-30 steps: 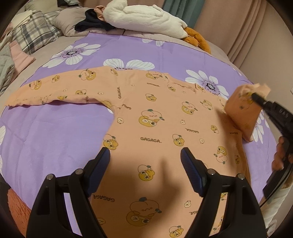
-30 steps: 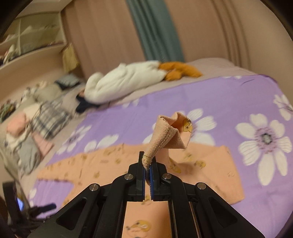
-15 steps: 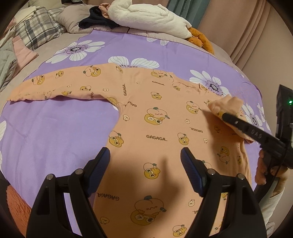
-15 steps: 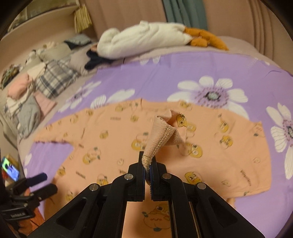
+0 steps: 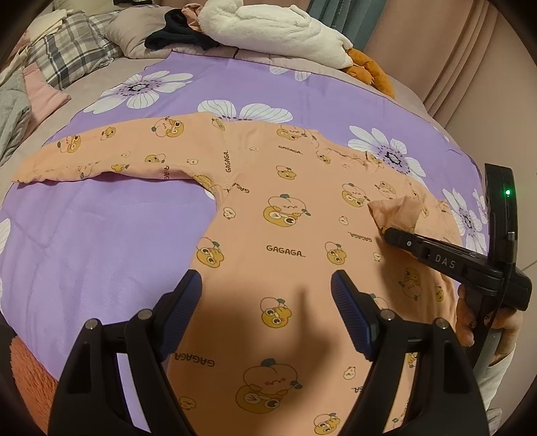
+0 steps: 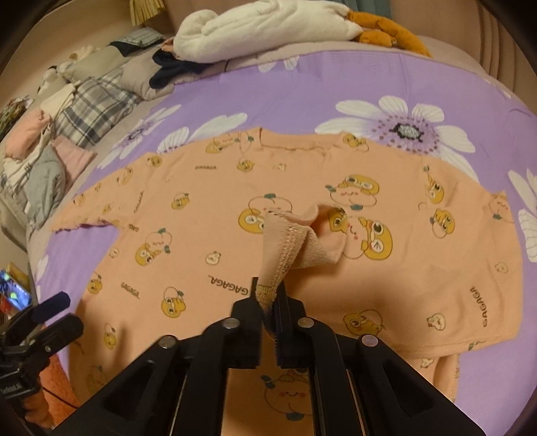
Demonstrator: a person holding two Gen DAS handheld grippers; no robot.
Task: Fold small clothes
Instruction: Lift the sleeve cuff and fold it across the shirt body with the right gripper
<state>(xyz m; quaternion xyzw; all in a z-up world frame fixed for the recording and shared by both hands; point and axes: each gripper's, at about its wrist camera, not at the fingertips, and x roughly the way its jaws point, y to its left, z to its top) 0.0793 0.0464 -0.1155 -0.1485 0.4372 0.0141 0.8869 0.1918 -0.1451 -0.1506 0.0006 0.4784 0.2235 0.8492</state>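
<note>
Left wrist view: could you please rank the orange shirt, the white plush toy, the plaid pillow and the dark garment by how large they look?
1. orange shirt, by far the largest
2. white plush toy
3. plaid pillow, not much smaller than the toy
4. dark garment

The last three lie farther from the camera, so their true sizes stay unsure.

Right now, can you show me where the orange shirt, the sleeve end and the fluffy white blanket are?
orange shirt [image 5: 285, 248]: left wrist view, chest.
sleeve end [image 6: 285, 248]: right wrist view, ribbed cuff above the pinching fingers.
fluffy white blanket [image 5: 268, 30]: left wrist view, middle of the bundle.
</note>
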